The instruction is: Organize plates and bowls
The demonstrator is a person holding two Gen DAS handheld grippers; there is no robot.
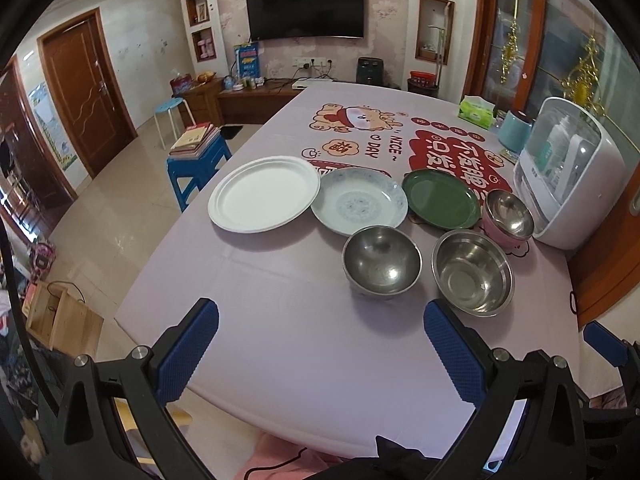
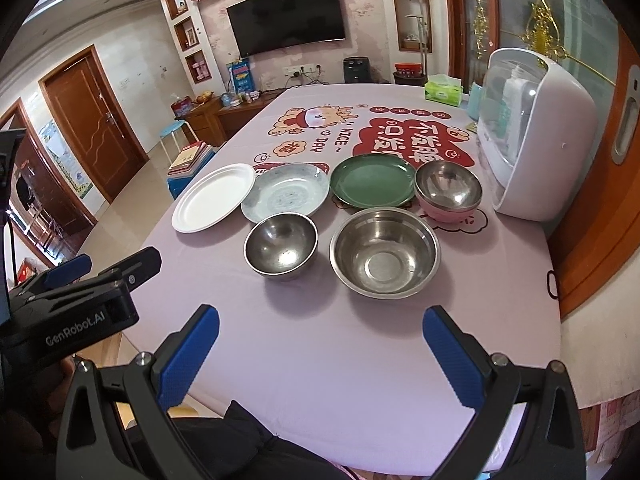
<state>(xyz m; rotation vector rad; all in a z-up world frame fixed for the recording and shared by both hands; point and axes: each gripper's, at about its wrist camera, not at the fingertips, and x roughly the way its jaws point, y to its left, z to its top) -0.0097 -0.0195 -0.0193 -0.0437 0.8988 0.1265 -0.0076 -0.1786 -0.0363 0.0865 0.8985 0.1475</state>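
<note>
On the pink tablecloth, a row runs left to right: a white plate (image 1: 264,194) (image 2: 214,197), a pale blue patterned plate (image 1: 359,201) (image 2: 285,193), a green plate (image 1: 440,198) (image 2: 373,180) and a steel bowl in a pink shell (image 1: 509,215) (image 2: 448,186). In front stand a small steel bowl (image 1: 382,262) (image 2: 281,245) and a wider steel bowl (image 1: 473,272) (image 2: 384,251). My left gripper (image 1: 320,350) hovers open over the near table, short of the bowls. My right gripper (image 2: 320,354) is open too, empty, with the left gripper's body (image 2: 80,304) beside it.
A white dome-lidded appliance (image 1: 572,176) (image 2: 536,136) stands at the table's right edge, close to the pink bowl. A green tissue pack (image 1: 476,110) (image 2: 443,90) and a teal cup (image 1: 516,130) sit behind it. A blue stool with books (image 1: 198,152) stands left of the table.
</note>
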